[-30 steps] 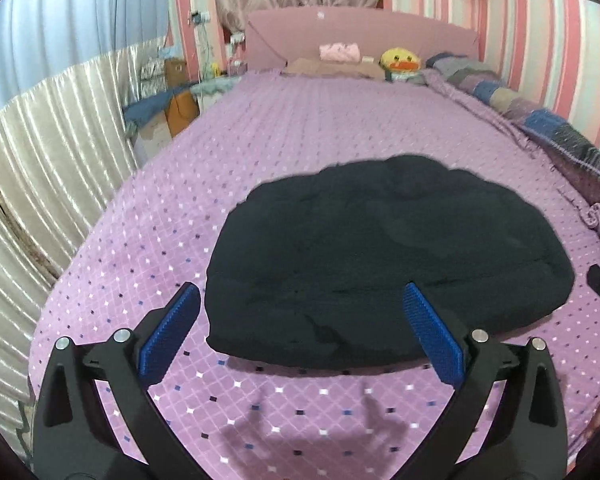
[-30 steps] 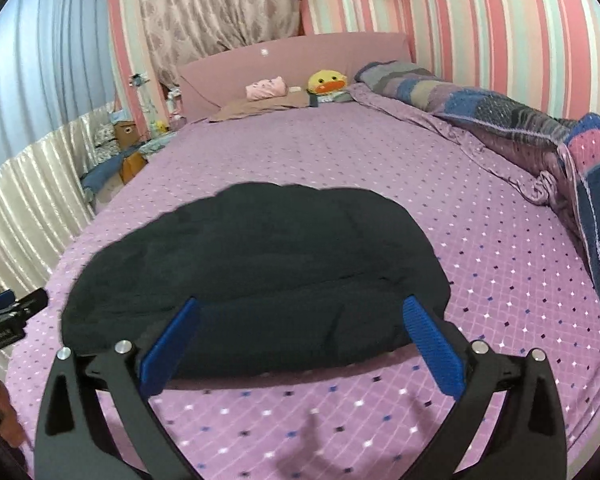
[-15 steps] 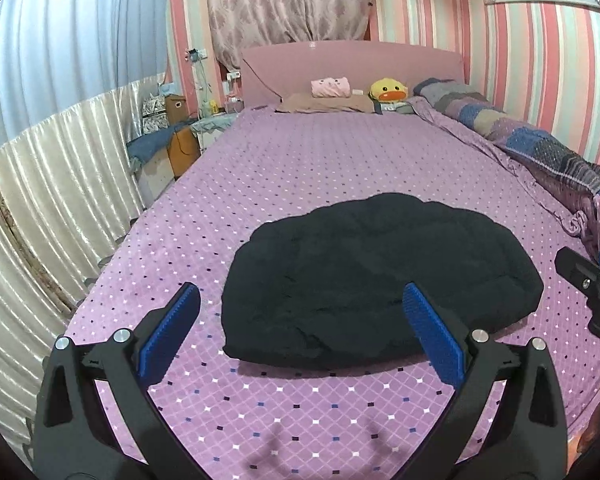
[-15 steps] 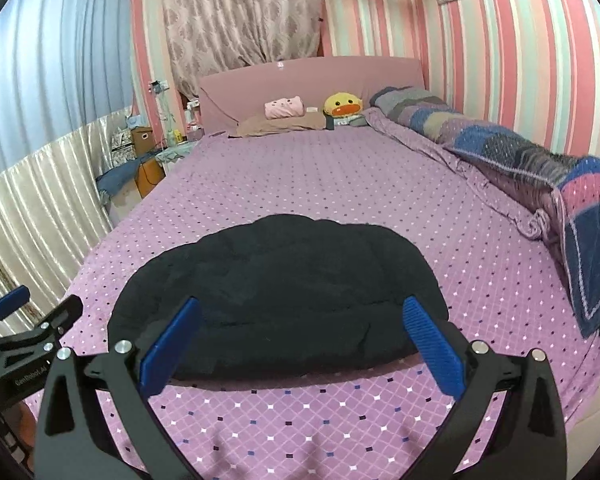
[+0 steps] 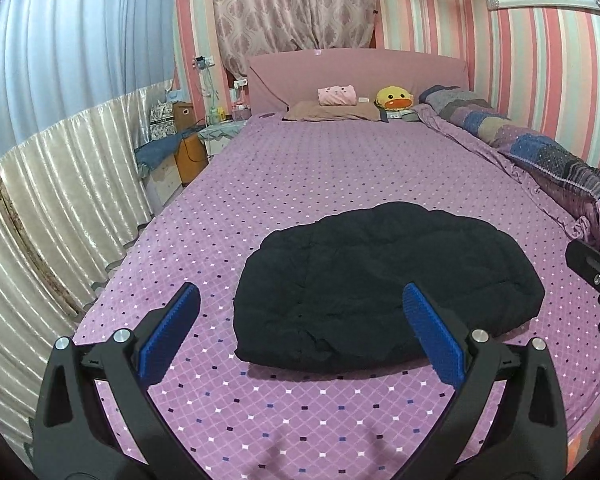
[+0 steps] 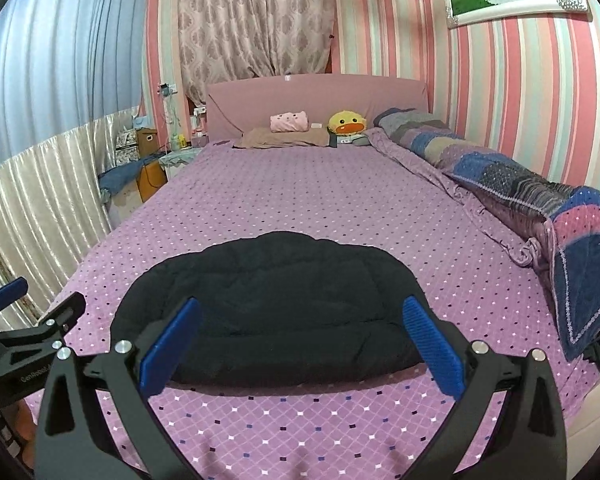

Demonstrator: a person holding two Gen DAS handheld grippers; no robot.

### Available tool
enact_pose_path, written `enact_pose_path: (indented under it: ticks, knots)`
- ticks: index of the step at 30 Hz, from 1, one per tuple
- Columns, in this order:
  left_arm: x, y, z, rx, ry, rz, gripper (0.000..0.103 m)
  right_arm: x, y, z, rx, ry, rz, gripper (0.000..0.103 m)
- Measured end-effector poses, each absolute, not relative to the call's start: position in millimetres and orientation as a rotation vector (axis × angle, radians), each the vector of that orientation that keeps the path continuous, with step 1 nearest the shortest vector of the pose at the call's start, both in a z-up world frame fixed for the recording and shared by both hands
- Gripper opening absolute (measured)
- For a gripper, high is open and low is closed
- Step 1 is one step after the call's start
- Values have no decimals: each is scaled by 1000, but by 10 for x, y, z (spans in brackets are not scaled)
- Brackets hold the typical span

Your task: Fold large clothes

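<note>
A black padded garment (image 5: 384,284) lies folded into a rounded bundle near the foot of the purple dotted bed (image 5: 340,168); the right wrist view shows the same garment (image 6: 276,304). My left gripper (image 5: 300,312) hovers open above the bed's near edge, short of the bundle's left front corner, holding nothing. Open as well, my right gripper (image 6: 300,320) hangs in front of the bundle with empty blue pads (image 6: 432,344). Each gripper shows at the edge of the other's view: the right gripper (image 5: 596,276) and the left gripper (image 6: 24,328).
A rolled patchwork quilt (image 6: 540,208) runs along the bed's right side by the striped wall. Pillows and a yellow duck toy (image 6: 346,122) sit at the headboard. A cluttered nightstand (image 5: 188,148) and curtains (image 5: 60,200) stand on the left.
Both grippers have pulled back and up from the garment, which now looks smaller and farther off. The garment lies as before; both grippers stay open.
</note>
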State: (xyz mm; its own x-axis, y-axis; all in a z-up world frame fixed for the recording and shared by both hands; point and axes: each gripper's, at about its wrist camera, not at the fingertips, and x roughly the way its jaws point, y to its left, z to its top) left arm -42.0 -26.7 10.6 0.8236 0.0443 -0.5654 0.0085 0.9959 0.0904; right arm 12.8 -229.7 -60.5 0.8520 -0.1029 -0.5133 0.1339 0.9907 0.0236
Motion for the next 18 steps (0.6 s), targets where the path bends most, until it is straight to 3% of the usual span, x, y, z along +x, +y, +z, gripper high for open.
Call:
enact_pose_path:
  ticks: [18]
  knots:
    - [-456, -269, 100, 116, 597, 43, 100, 136, -2310, -621, 63, 541, -133, 101]
